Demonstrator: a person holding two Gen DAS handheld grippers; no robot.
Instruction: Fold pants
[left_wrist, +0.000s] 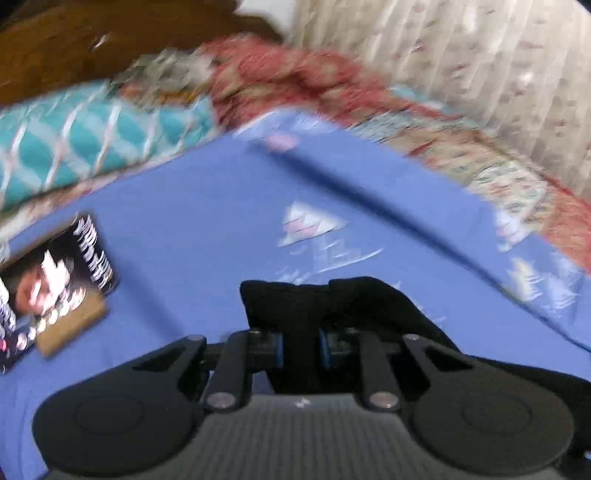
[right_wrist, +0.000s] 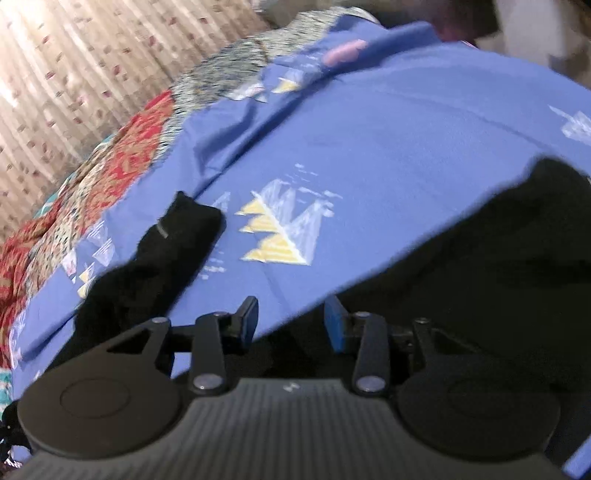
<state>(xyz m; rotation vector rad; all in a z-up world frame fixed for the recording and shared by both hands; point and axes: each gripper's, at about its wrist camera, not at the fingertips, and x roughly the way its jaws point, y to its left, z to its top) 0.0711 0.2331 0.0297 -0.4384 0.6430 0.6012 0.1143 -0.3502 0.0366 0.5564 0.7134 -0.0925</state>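
Nearest in the left wrist view, the left claw (left_wrist: 300, 341) is clamped on a bunched fold of the black pants (left_wrist: 332, 299), the cloth pinched between its blue pads (left_wrist: 324, 347) and rising just above them. In the right wrist view, the right claw (right_wrist: 291, 321) stands with its fingers parted and nothing between them; the blue pad (right_wrist: 334, 325) of one finger sits at the edge of the dark cloth, though the blur hides whether it touches.

The pants (right_wrist: 480, 266) lie on a blue bedsheet (right_wrist: 369, 140) printed with white and yellow triangles; one broad mass spreads under and beside the right claw, and a narrower part (right_wrist: 177, 236) stretches away on the other side of it.

Farther off in the left view, a dark printed booklet (left_wrist: 55, 273) rests on the sheet. Beyond it are a teal patterned pillow (left_wrist: 92, 136), a red patterned blanket (left_wrist: 288, 77) and, at the back, a pale curtain (left_wrist: 461, 55).
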